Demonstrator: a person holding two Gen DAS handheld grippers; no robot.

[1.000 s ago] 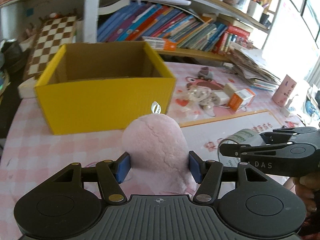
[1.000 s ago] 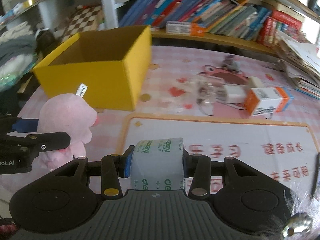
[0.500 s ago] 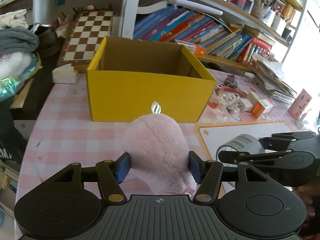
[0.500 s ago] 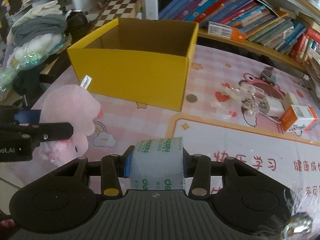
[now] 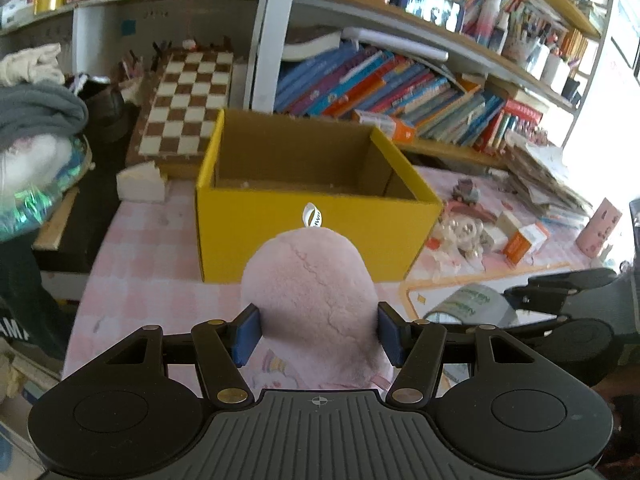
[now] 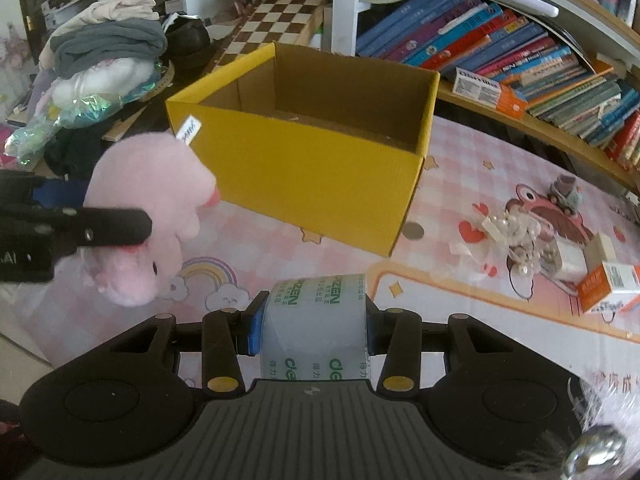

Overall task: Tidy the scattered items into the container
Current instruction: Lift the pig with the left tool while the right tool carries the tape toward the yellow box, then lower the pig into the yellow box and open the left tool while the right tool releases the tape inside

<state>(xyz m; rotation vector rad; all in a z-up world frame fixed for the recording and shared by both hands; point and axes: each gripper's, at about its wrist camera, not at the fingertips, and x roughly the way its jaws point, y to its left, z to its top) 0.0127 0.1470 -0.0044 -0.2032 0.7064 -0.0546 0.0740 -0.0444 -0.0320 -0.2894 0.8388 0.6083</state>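
My left gripper (image 5: 318, 334) is shut on a pink plush toy (image 5: 312, 292), held up in front of the open yellow cardboard box (image 5: 312, 236). From the right wrist view the same plush toy (image 6: 148, 208) hangs left of the box (image 6: 320, 176), clamped by the left gripper (image 6: 92, 224). My right gripper (image 6: 314, 330) is shut on a roll of tape (image 6: 316, 328) with green print, held above the table near the box's front corner. That tape roll (image 5: 468, 304) and the right gripper (image 5: 560, 300) show at the right of the left wrist view. The box looks empty inside.
Loose items lie on the pink table (image 6: 480, 184) right of the box: an orange-and-white carton (image 6: 608, 284), a white block (image 6: 572, 258), a bead bundle (image 6: 516, 232), a small toy car (image 6: 566, 192), a coin (image 6: 414, 231). Bookshelves (image 5: 400, 80), a chessboard (image 5: 188, 100) and piled clothes (image 6: 108, 40) stand behind.
Both grippers have risen and pulled back with their loads still held; the box now sits lower and farther off, with more of its inside showing.
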